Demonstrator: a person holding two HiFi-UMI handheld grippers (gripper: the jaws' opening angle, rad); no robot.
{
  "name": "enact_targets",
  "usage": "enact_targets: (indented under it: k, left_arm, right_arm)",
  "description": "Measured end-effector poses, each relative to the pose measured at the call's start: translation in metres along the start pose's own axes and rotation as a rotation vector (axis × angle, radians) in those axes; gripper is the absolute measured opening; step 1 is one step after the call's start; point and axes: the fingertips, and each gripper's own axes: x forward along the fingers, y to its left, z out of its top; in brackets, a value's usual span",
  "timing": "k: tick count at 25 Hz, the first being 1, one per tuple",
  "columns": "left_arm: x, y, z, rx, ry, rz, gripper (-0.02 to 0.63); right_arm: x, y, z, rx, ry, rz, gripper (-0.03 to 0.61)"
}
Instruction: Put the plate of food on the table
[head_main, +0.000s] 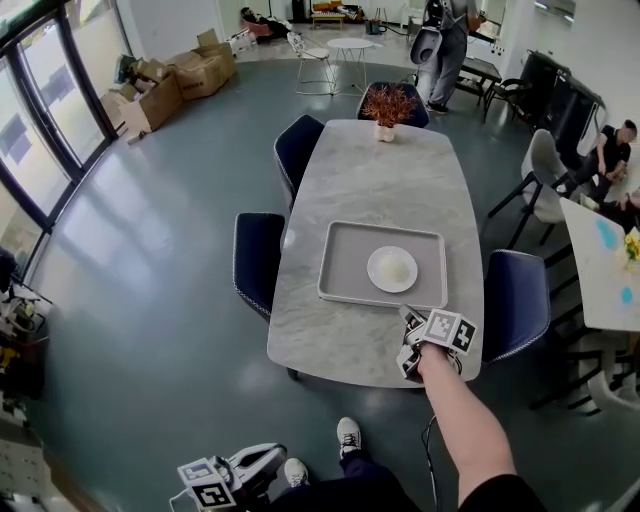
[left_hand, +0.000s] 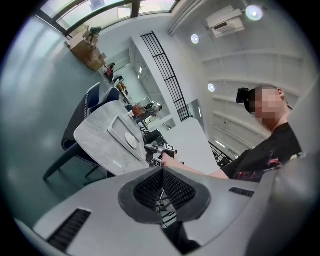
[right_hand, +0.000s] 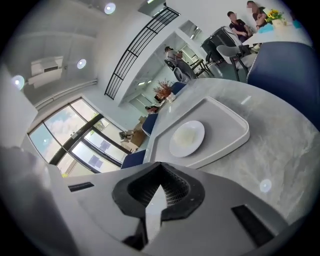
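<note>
A white plate (head_main: 392, 268) with a pale heap of food lies on a grey tray (head_main: 345, 265), toward the near end of a marble table (head_main: 380, 180). My right gripper (head_main: 407, 314) hovers at the table's near right corner, just short of the tray's front edge, shut with nothing in it. Its own view shows the plate (right_hand: 186, 138) and tray (right_hand: 227, 122) just ahead of the closed jaws. My left gripper (head_main: 268, 457) hangs low by the floor at my left side, its jaws together and empty. From there the plate (left_hand: 131, 140) appears far off.
Dark blue chairs (head_main: 258, 260) stand along both long sides of the table, one (head_main: 514, 303) right beside my right arm. A potted plant (head_main: 387, 106) sits at the far end. People sit at a table at the right; cardboard boxes (head_main: 170, 85) lie far left.
</note>
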Motion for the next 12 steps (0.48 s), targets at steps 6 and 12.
enact_targets:
  k: [6, 12]
  left_arm:
    - [-0.016, -0.01, 0.005, 0.036, 0.043, -0.075, 0.006]
    - [-0.033, -0.021, 0.001, 0.063, 0.08, -0.136, 0.006]
  right_arm:
    - [-0.049, 0.046, -0.048, -0.122, 0.019, 0.052, 0.006]
    - [-0.103, 0.104, -0.121, -0.279, 0.076, 0.146, 0.006]
